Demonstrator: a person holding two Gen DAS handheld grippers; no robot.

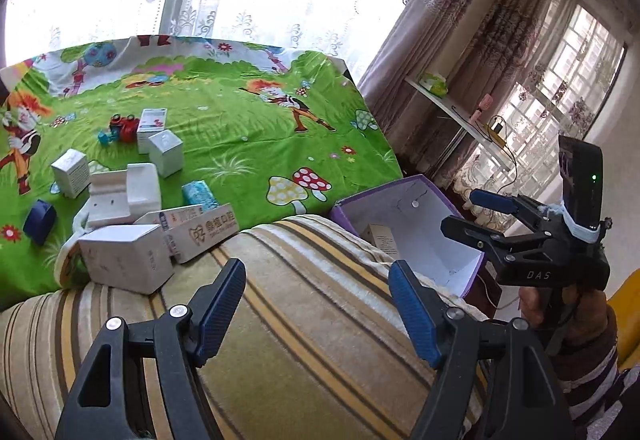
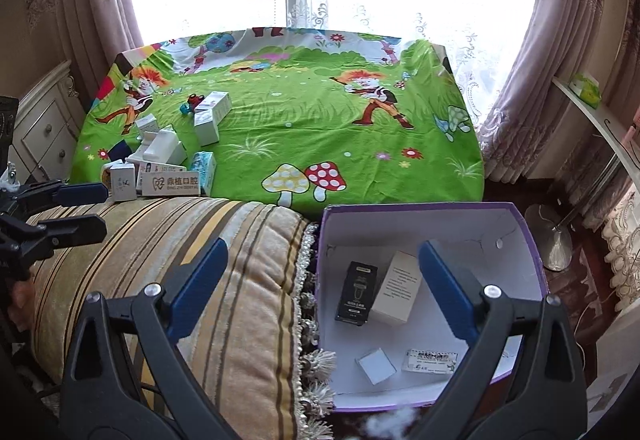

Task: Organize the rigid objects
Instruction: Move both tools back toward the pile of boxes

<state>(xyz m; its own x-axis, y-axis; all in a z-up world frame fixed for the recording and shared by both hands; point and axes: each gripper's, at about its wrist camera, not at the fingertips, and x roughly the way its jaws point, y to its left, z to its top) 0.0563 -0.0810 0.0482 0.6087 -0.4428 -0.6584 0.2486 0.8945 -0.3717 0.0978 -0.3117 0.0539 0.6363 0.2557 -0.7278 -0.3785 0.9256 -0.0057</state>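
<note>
Both grippers are empty, fingers wide apart: the left gripper point(image 1: 318, 310) hangs over the striped cushion point(image 1: 280, 320), the right gripper point(image 2: 322, 290) over the purple box point(image 2: 524, 240) (four things inside). The small boxes point(image 1: 124, 256) wait on the bed point(image 1: 260, 128). Pick one, squeeze its flat sides.

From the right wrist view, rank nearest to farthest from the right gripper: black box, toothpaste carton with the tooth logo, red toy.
1. black box, inside the purple bin, between the right gripper fingers.
2. toothpaste carton, bed's near edge, left.
3. red toy, farther back, left.
</note>
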